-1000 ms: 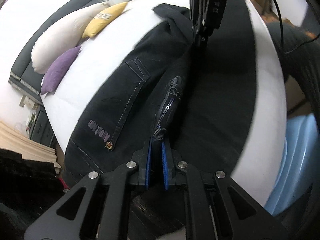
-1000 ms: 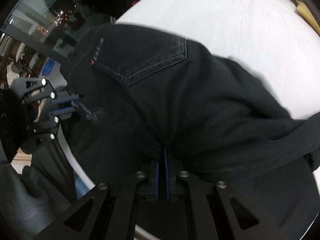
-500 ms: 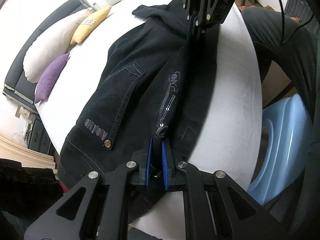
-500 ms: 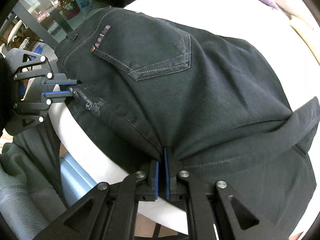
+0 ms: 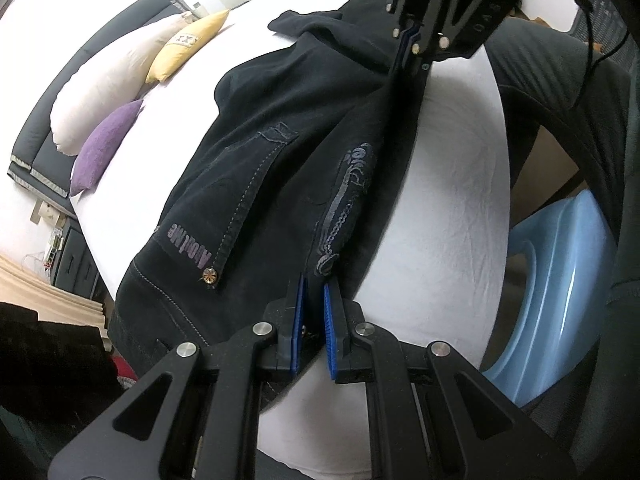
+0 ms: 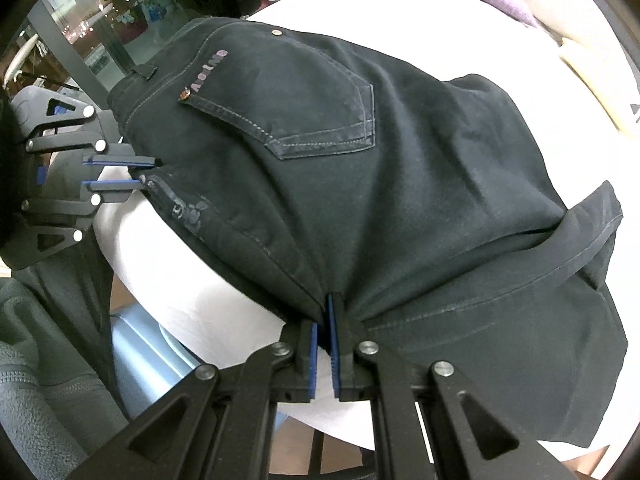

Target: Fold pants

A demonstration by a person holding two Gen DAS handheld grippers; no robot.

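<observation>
Black jeans (image 5: 280,152) lie folded lengthwise on a white bed (image 5: 448,200), back pocket up. My left gripper (image 5: 313,280) stands at the waistband edge with its blue pads slightly parted around the cloth. From the right wrist view it (image 6: 148,172) shows at the left with a clear gap between the fingers. My right gripper (image 6: 325,308) is shut on the jeans (image 6: 400,184) at the crotch fold. It also shows at the top of the left wrist view (image 5: 408,40), pinching the cloth.
White, yellow and purple pillows (image 5: 120,92) lie at the bed's far side by a dark headboard. A light blue plastic stool (image 5: 560,288) stands beside the bed. The person's dark-clothed legs (image 5: 568,92) are close by.
Both grippers have pulled the jeans toward the bed's near edge and laid them flatter. The left gripper's pads have parted slightly.
</observation>
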